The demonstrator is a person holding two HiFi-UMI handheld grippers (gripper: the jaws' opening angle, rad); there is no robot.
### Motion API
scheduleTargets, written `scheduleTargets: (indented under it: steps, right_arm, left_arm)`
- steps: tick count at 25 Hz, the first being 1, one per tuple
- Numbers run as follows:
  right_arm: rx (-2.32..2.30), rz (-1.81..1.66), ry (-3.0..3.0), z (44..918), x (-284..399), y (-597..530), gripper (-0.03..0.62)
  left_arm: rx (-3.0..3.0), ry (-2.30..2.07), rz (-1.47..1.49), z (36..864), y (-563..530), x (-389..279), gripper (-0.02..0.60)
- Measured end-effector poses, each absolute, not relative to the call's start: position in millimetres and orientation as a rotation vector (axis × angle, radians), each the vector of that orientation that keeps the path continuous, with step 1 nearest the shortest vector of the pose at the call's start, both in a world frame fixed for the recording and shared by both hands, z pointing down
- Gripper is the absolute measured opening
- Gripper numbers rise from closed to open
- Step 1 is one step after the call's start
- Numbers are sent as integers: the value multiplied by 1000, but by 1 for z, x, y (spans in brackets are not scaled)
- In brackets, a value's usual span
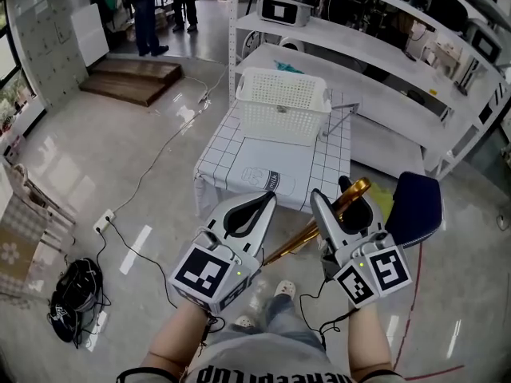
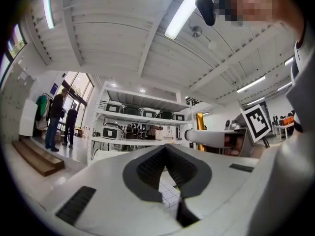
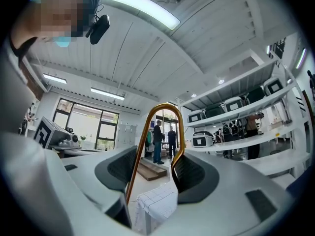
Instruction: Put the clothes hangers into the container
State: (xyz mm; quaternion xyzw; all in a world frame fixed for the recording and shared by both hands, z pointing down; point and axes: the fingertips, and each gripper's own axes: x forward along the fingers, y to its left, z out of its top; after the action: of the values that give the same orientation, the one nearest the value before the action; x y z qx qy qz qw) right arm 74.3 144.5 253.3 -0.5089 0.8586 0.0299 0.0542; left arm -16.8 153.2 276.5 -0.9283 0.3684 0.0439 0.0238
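Note:
My right gripper (image 1: 339, 195) (image 3: 153, 154) is held up over the floor, shut on a golden clothes hanger (image 1: 299, 242). In the right gripper view the hanger's curved loop (image 3: 166, 105) spans the gap between the pads and rests against both. The hanger's long end sticks out low toward the left gripper. My left gripper (image 1: 270, 199) (image 2: 167, 149) is beside it, shut with its tips together and nothing in them. The white basket (image 1: 283, 102) stands at the far end of the low table with the checked cloth (image 1: 275, 162). Both grippers are well short of the table.
A thin grey metal piece (image 1: 339, 122) lies on the table right of the basket. A dark blue chair (image 1: 417, 206) is close on the right. White shelving (image 1: 375, 54) runs behind the table. Cables and a black bag (image 1: 73, 300) lie on the floor at left; people (image 1: 148, 14) stand far back.

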Motion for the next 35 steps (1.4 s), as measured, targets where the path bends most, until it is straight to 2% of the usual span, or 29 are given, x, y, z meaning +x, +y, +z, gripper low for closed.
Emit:
scheduleTargets:
  steps: [22, 35]
  right_arm:
    - [-1341, 43, 2700, 255, 153, -9, 261]
    - [-1210, 2, 2737, 264, 185, -55, 261]
  left_arm:
    - [-2796, 1293, 139, 272, 13, 65, 17]
    - [-2728, 1427, 132, 276, -23, 98, 17]
